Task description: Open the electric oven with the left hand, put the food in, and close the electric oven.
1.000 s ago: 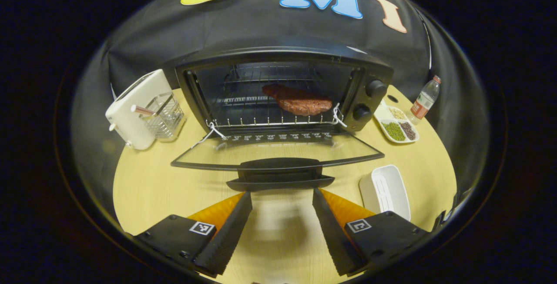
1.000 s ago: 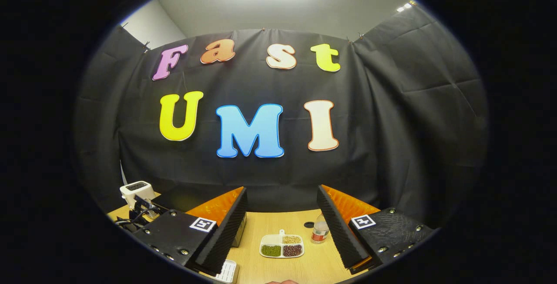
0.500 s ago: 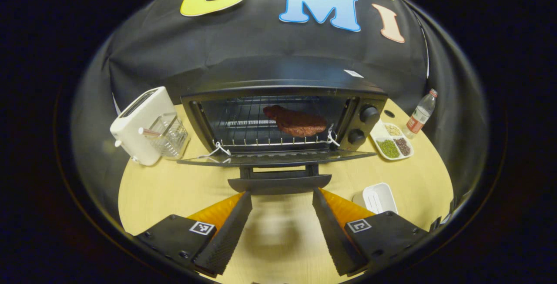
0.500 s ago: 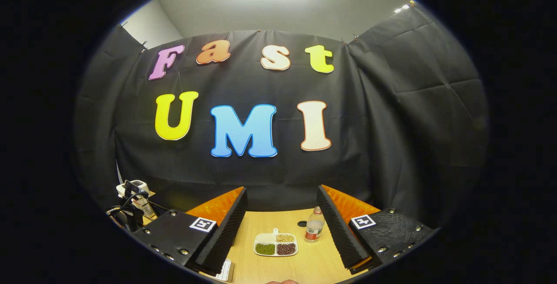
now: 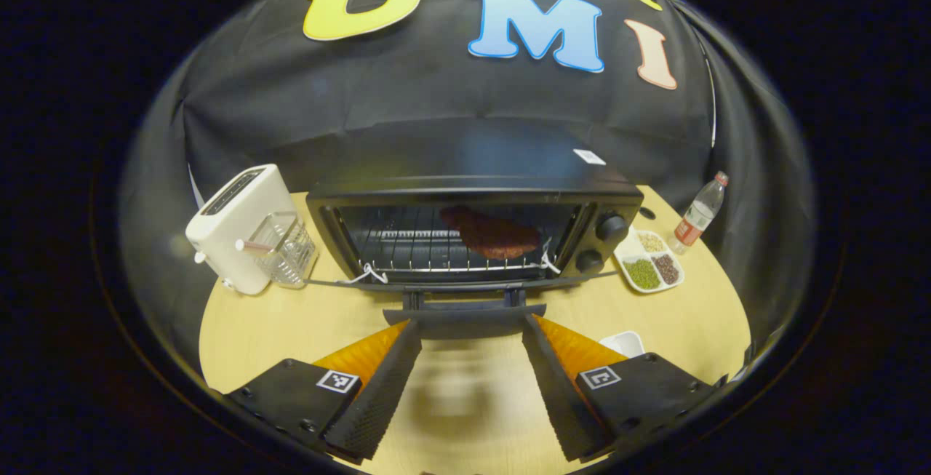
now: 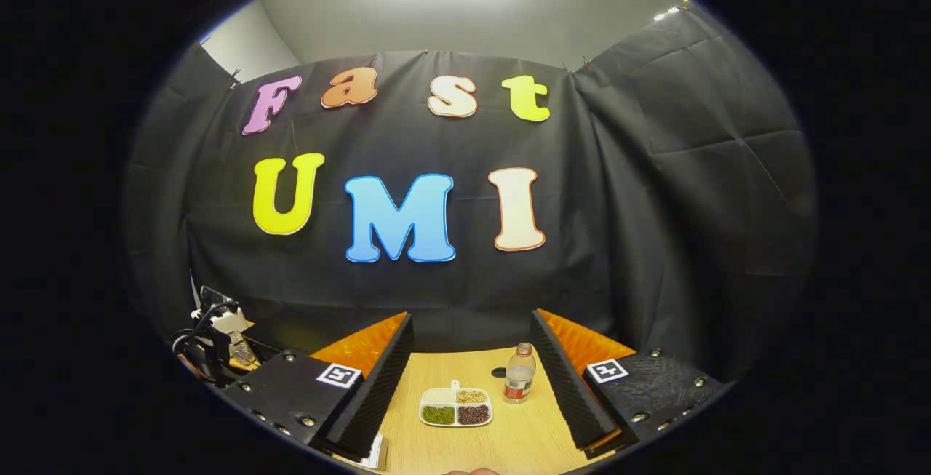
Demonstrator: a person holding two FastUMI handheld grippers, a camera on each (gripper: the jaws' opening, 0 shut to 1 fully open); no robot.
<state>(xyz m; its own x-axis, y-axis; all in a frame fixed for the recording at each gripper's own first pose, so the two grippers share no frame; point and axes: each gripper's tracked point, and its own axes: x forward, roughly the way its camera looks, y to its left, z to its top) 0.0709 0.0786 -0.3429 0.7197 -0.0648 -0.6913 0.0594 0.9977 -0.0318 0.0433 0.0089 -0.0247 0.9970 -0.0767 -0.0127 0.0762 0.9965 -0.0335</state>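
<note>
The food lies on the rack inside the electric oven at the surface's far edge — closing remains. The left tongs, agape and empty, sit just below the door handle; the right tongs — also agape, empty. Next, lift that handle.

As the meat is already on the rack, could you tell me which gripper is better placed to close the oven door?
Left. The left gripper is open, right before the door handle of the oven. The right gripper faces the divided dish and bottle.
</note>
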